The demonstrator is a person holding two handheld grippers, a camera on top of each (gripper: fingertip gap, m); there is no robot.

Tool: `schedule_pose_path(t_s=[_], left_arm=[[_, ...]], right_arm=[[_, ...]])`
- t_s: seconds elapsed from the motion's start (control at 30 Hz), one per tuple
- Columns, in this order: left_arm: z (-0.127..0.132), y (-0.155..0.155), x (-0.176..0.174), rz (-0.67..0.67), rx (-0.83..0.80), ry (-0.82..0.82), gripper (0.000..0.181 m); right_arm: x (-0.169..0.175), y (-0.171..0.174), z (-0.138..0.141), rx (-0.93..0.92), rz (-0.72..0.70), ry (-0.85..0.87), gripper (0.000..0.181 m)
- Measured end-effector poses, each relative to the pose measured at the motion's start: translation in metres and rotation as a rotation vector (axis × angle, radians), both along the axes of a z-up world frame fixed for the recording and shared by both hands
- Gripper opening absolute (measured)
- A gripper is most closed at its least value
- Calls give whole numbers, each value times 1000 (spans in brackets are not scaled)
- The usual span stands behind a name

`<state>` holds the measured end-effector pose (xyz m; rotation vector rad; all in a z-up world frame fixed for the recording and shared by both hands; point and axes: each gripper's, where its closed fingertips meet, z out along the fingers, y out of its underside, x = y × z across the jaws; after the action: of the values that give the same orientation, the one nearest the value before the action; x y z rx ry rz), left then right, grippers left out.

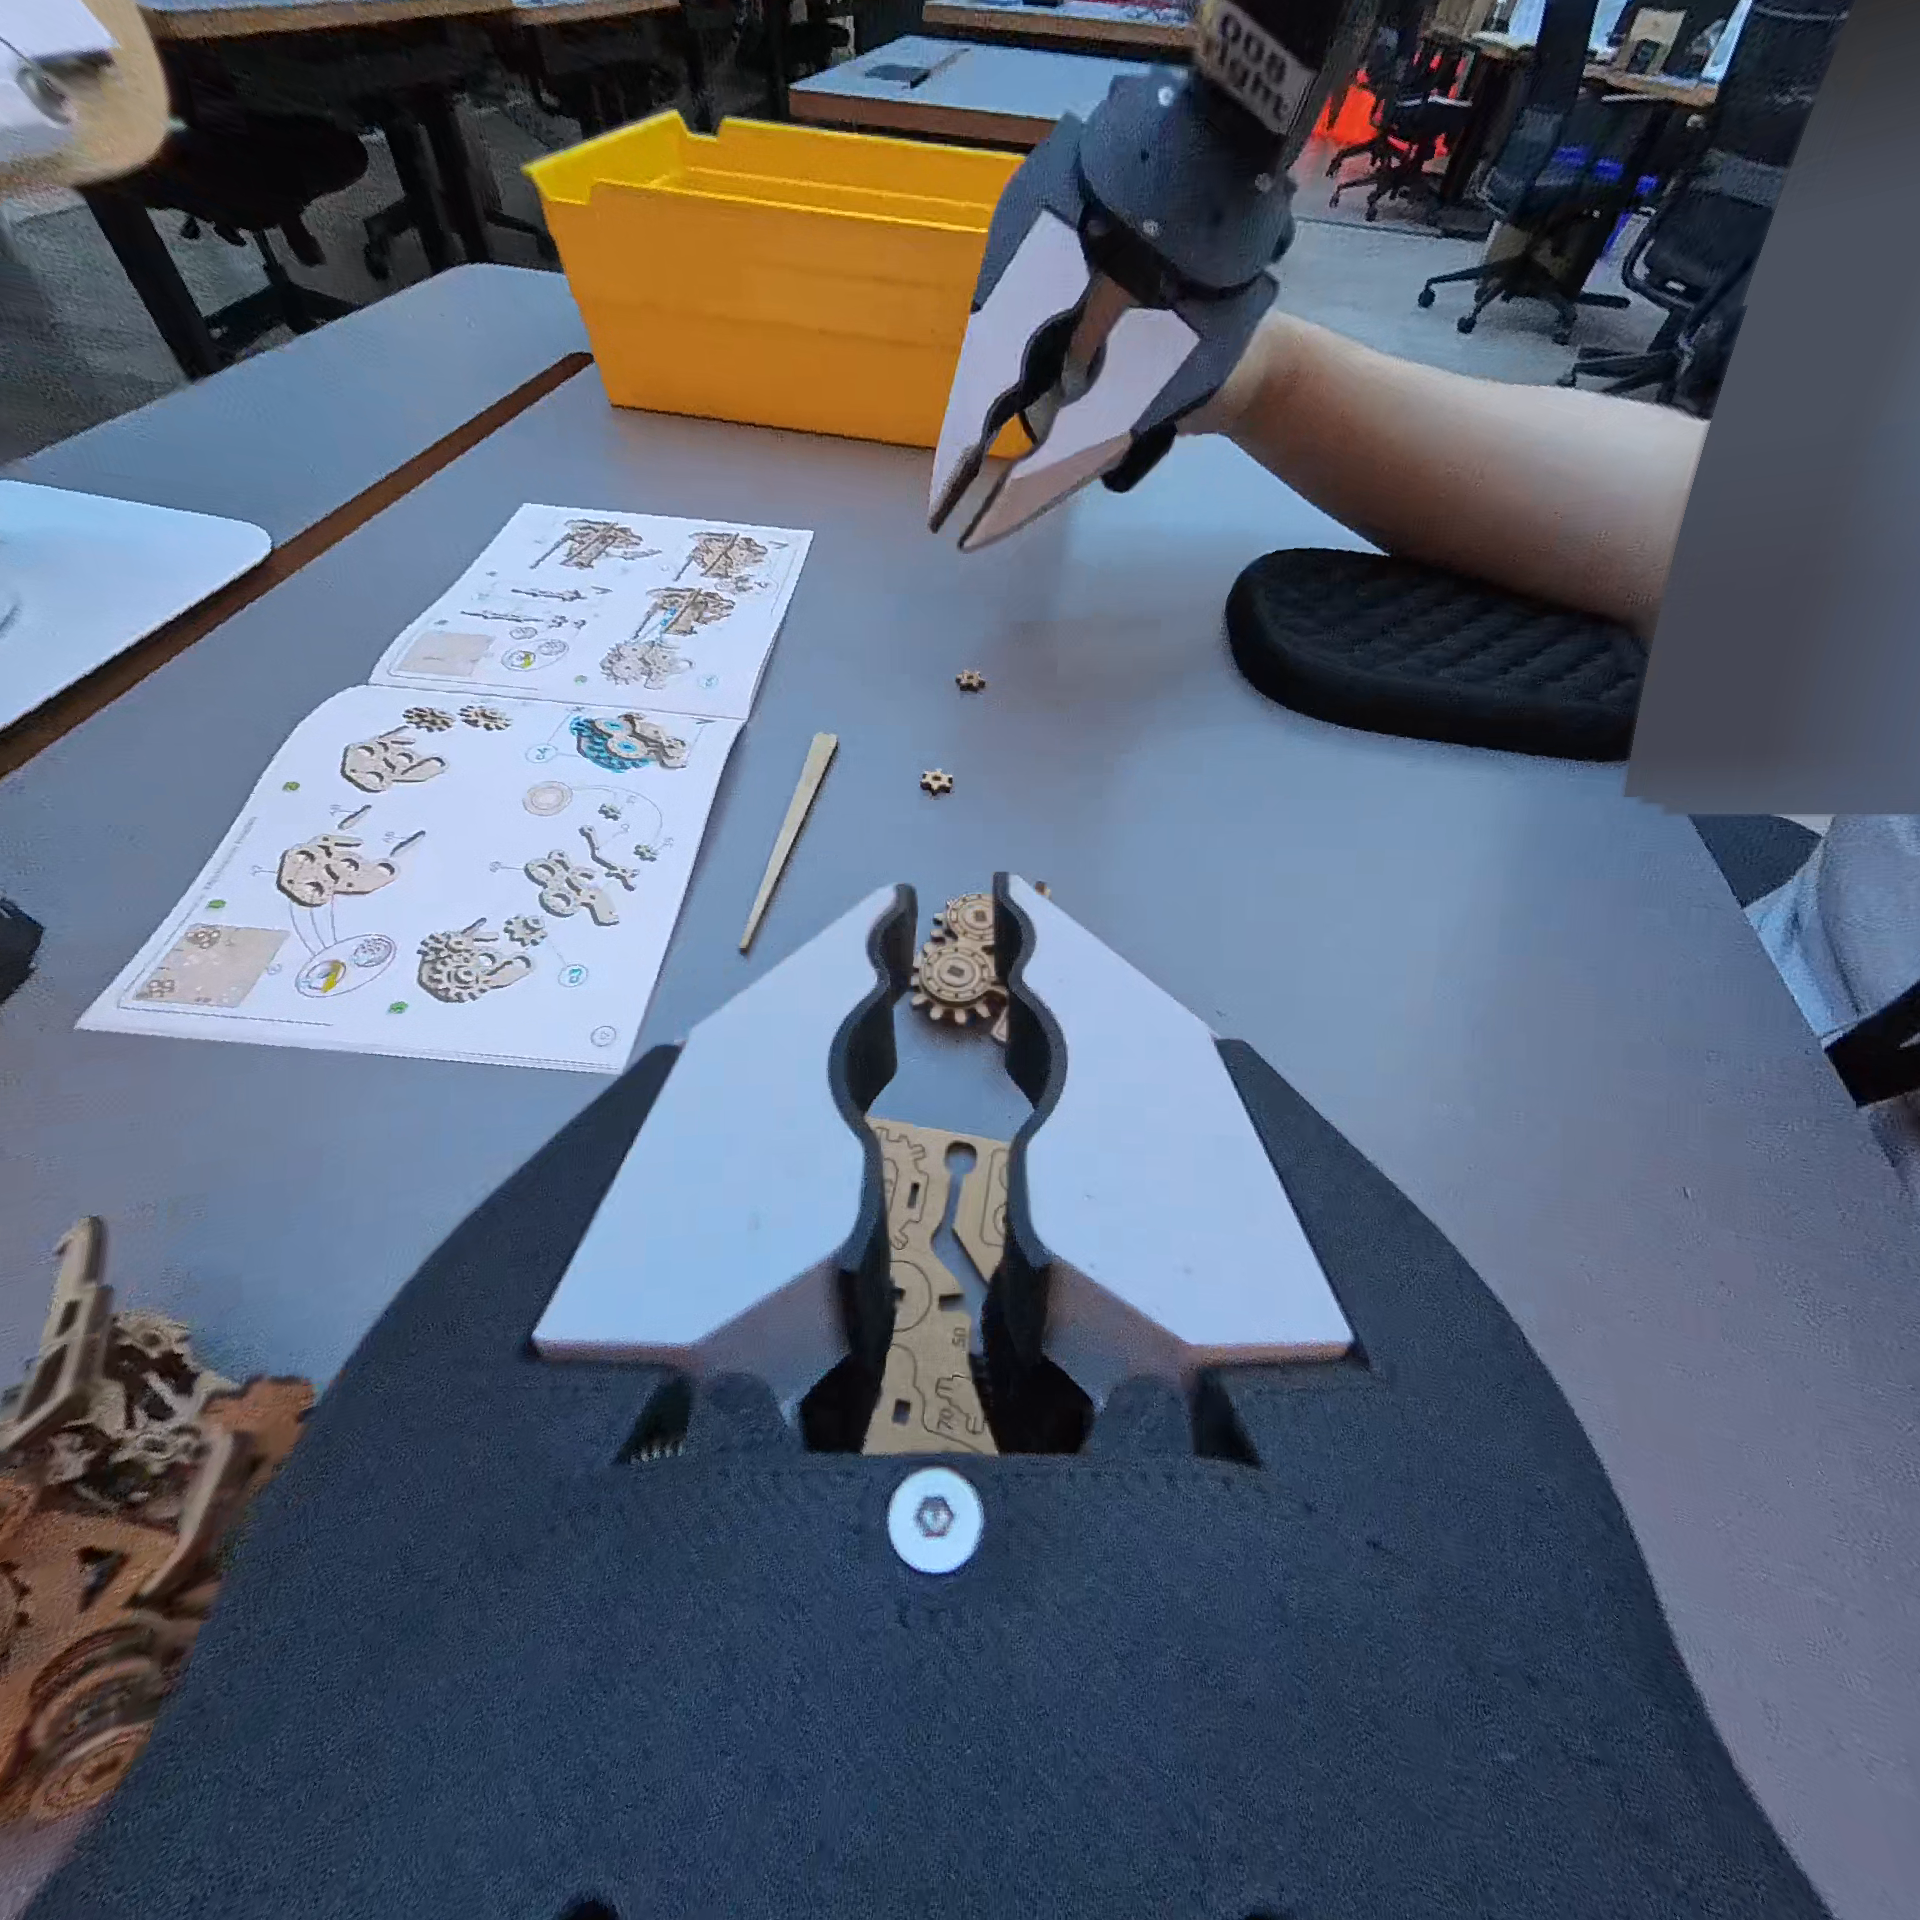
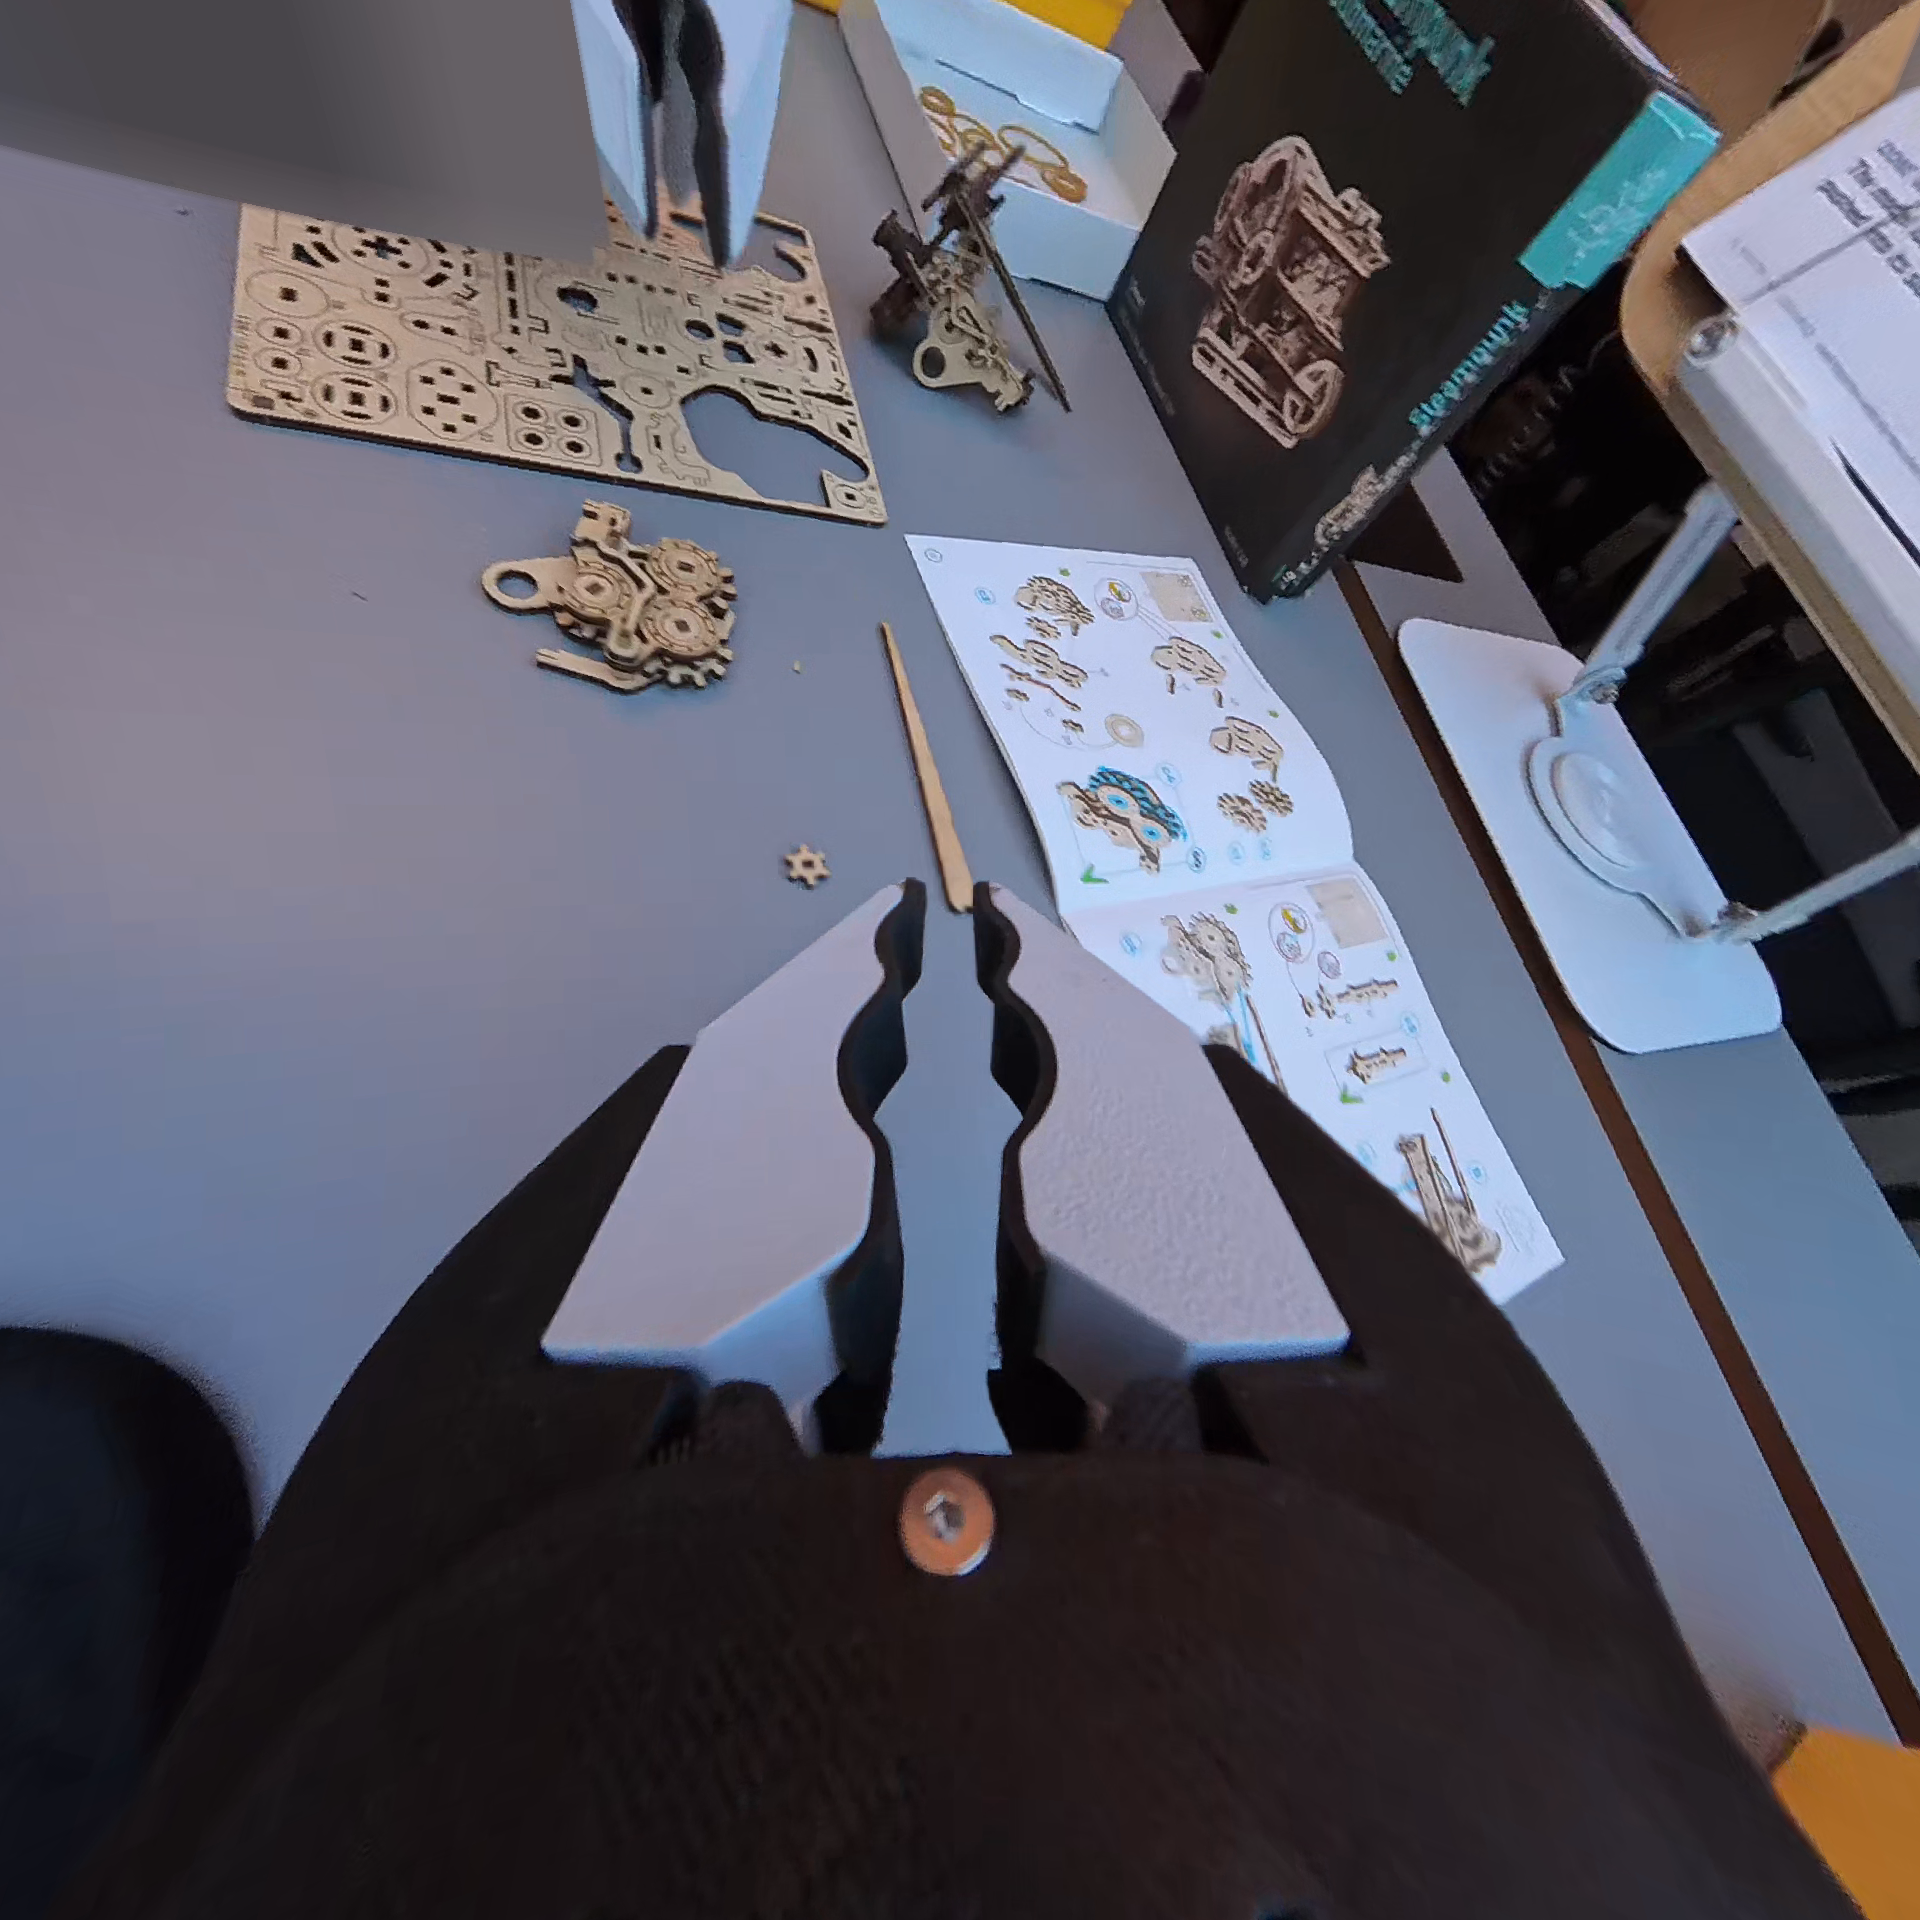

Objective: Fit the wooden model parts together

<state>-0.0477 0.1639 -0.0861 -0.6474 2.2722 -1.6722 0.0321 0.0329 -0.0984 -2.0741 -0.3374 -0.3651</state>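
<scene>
The wooden model parts are spread over the grey table (image 2: 312, 935). A small gear piece (image 2: 613, 613), made of flat wooden wheels with teeth, is seen lying flat near the middle of the table, just below the cut-out wooden sheet (image 2: 416, 353). A thin pointed stick (image 2: 925, 769) is laid beside the open paper booklet (image 2: 1195, 831), and a tiny wooden star (image 2: 806, 864) is seen close to the stick; two such stars (image 1: 969, 681) are shown in the left wrist view. A half-built piece (image 2: 956, 301) is stood further back, near a dark box (image 2: 1403, 260). All these parts are judged to be very light, thin and stiff, and easy to snap if they are squeezed hard or bent. The gear piece is best taken by its flat edges, not by its little teeth. The tiny star is so small that it could easily be dropped or flicked away, so it should be pinched softly. The left gripper (image 1: 956, 904) is held low over the gear piece and the wooden sheet, with its fingers parted a little, and nothing is pinched. The right gripper (image 2: 948, 902) is held above the table near the thick end of the stick, with only a narrow gap between its fingers, and nothing is held there either.
</scene>
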Motion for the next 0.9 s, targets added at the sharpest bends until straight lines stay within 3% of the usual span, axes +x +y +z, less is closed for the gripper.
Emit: schedule_pose_path(t_s=[0.13, 0.33, 0.67, 0.9], left_arm=[[-25, -18, -4, -17, 140, 37, 12], [-49, -24, -10, -51, 280, 57, 15], [-68, -24, -15, -65, 356, 118, 20], [-71, -33, -21, -92, 376, 120, 17]], right_arm=[[-27, 18, -15, -82, 96, -15, 8], [-13, 6, -14, -79, 44, 31, 13], [1, -28, -42, -190, 3, 214, 22], [1, -29, -58, -225, 8, 286, 20]])
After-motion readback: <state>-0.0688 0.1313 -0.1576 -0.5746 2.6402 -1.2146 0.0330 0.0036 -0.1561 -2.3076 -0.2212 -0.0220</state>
